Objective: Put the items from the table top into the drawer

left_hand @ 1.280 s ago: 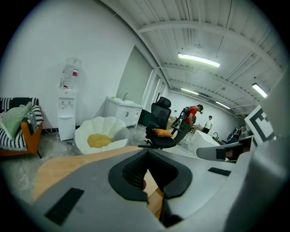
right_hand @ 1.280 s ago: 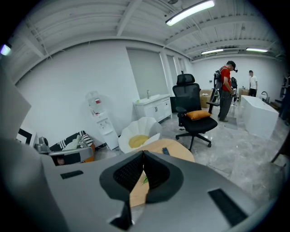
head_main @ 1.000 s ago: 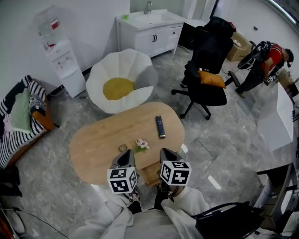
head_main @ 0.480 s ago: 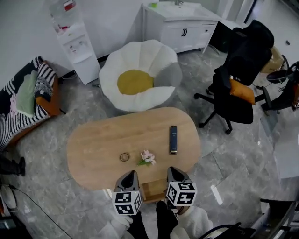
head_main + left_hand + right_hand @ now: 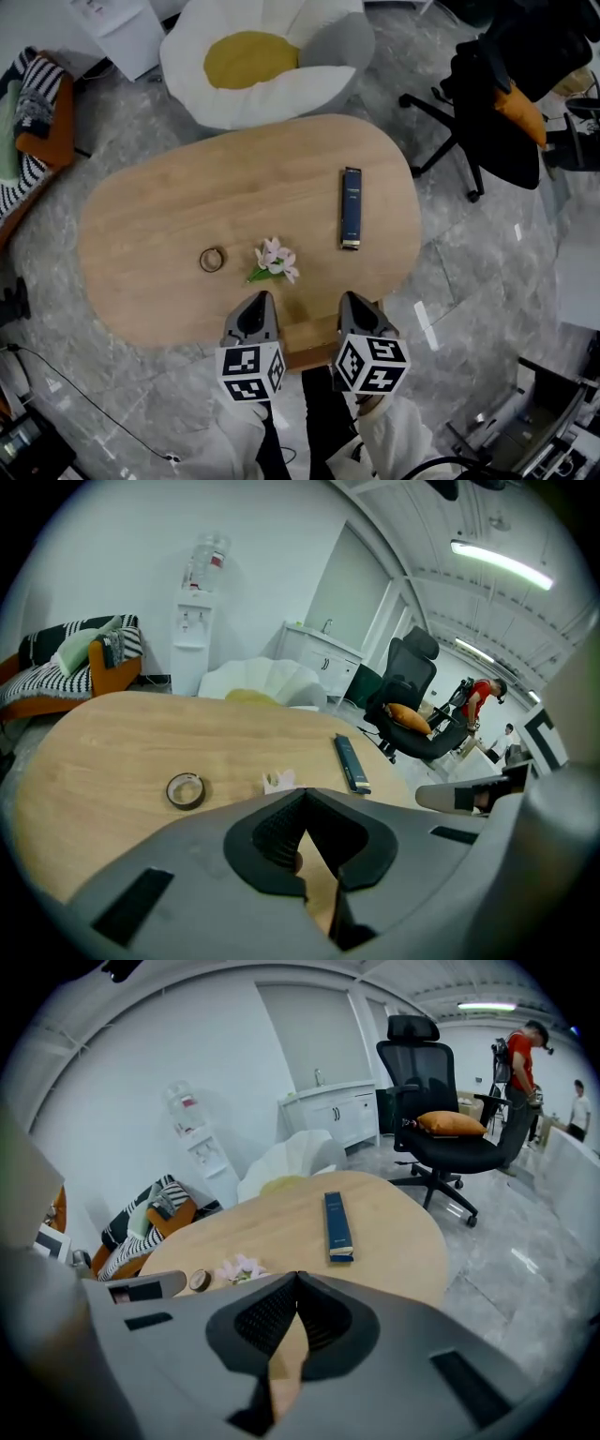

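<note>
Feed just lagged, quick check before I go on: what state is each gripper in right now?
Left gripper: closed, jaw tips together, holding nothing.
Right gripper: closed, jaw tips together, holding nothing.

The drawer point(image 5: 314, 339) shows only as a strip of wood between the left gripper point(image 5: 260, 298) and the right gripper point(image 5: 347, 298), its inside hidden. In the left gripper view the flower point(image 5: 278, 780) is half covered by the jaws, and the print on the blue box point(image 5: 351, 208) is too small to read.
</note>
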A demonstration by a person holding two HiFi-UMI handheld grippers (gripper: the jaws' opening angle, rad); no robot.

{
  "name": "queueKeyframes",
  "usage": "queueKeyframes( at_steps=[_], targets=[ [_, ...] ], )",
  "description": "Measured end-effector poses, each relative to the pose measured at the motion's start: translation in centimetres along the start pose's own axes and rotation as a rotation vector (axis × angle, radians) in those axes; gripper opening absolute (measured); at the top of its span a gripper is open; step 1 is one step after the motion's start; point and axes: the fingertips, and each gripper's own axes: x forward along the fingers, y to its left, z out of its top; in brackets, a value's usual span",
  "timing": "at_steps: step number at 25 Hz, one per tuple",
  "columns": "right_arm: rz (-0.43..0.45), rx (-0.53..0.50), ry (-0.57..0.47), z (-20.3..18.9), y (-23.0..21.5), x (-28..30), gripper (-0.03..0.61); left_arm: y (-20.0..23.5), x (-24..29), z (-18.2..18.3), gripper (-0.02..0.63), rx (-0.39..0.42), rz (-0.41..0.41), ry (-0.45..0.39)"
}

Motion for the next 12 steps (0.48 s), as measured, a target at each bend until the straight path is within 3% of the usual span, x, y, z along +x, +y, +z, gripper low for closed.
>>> queueKeyframes(
  at_steps=[12],
  targets=[
    [-0.023,0.016,0.003,-0.3,-2.6,3.2,0.061,-0.2,3.7,-2.3,-0.006,0.001,-0.005,0.057]
  ],
)
